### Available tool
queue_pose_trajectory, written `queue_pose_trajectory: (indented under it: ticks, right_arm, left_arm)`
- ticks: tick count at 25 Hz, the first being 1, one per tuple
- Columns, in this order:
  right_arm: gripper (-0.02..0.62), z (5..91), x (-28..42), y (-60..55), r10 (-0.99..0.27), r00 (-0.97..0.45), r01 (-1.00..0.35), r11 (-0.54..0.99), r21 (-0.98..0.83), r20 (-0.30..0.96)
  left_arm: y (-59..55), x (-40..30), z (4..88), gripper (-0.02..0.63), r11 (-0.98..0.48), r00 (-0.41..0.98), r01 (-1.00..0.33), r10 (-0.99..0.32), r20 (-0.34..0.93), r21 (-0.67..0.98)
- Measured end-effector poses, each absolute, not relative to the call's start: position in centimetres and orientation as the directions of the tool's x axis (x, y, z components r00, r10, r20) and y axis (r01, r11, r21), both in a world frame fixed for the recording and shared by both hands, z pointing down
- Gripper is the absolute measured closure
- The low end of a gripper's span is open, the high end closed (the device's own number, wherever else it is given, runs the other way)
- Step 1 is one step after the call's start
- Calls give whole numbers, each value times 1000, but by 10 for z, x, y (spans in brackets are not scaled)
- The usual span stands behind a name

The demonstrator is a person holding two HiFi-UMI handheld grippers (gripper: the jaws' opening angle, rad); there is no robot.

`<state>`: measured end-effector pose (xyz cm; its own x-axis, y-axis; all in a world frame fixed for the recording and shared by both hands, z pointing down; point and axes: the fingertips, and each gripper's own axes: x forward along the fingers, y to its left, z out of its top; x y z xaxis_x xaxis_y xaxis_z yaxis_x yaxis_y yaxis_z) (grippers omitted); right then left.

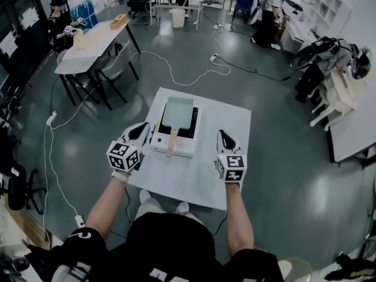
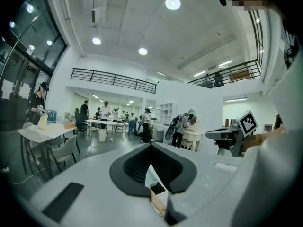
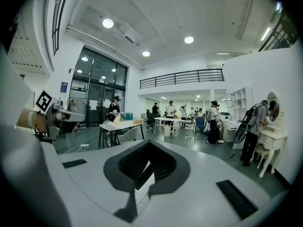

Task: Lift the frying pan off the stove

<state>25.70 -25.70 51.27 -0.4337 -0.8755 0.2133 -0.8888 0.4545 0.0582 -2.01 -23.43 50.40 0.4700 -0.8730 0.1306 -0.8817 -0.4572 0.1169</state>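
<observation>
A grey rectangular frying pan (image 1: 178, 113) with a wooden handle (image 1: 173, 141) sits on a white portable stove (image 1: 187, 150) at the middle of a white table (image 1: 200, 178). The handle points toward me. My left gripper (image 1: 141, 131) hovers just left of the stove, shut and holding nothing. My right gripper (image 1: 224, 136) hangs to the right of the stove, also shut and empty. Both gripper views look out over the room above the table; the left gripper (image 2: 152, 146) and the right gripper (image 3: 148, 144) show their jaws pressed together.
A cable (image 1: 176, 75) snakes over the floor beyond the table. A long table with chairs (image 1: 94, 43) stands at the back left, a white desk (image 1: 352, 128) at the right. People stand at the far end of the room.
</observation>
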Motion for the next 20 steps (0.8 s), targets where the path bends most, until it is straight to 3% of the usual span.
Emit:
queue_pose_trajectory:
  ticks: [20]
  right_arm:
    - [601,522,194,-305,-904,-357,-925,377,46,235]
  left_arm:
    - [-307,-80,503,607,-548,561,-827,-818,123,125]
